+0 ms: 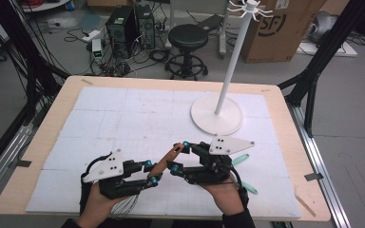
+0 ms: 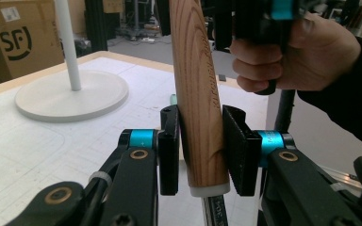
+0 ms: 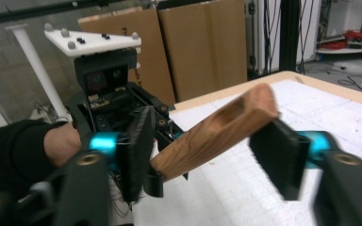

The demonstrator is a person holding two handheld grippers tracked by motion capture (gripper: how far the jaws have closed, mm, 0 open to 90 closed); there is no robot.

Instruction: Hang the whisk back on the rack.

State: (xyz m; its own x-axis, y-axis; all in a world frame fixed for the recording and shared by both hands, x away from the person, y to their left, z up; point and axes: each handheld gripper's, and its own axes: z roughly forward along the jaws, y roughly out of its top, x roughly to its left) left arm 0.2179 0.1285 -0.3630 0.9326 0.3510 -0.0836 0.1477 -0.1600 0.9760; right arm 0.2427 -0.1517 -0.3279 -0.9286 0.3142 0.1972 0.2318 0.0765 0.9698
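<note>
A utensil's wooden handle [image 1: 167, 159] slants up to the right between my two grippers, above the table's front. My left gripper [image 1: 151, 172] is shut on its lower end; in the left gripper view both pads clamp the wooden handle [image 2: 193, 70] just above a white collar and a metal shaft [image 2: 213, 213]. Thin wire loops [image 1: 123, 205] hang under the left hand. My right gripper [image 1: 179, 156] reaches in from the right with its jaws on either side of the handle's upper end. In the right gripper view the handle [image 3: 217, 129] lies slantwise between the pads of my right gripper [image 3: 207, 153], with gaps showing.
A white stand, a round base [image 1: 217, 118] with a tall pole [image 1: 233, 61] and hooks on top, occupies the far right of the white mat [image 1: 123, 114]. Two mint-green utensil handles [image 1: 241, 159] [image 1: 250, 188] lie right of my right hand. Boxes, a stool and computers stand beyond the table.
</note>
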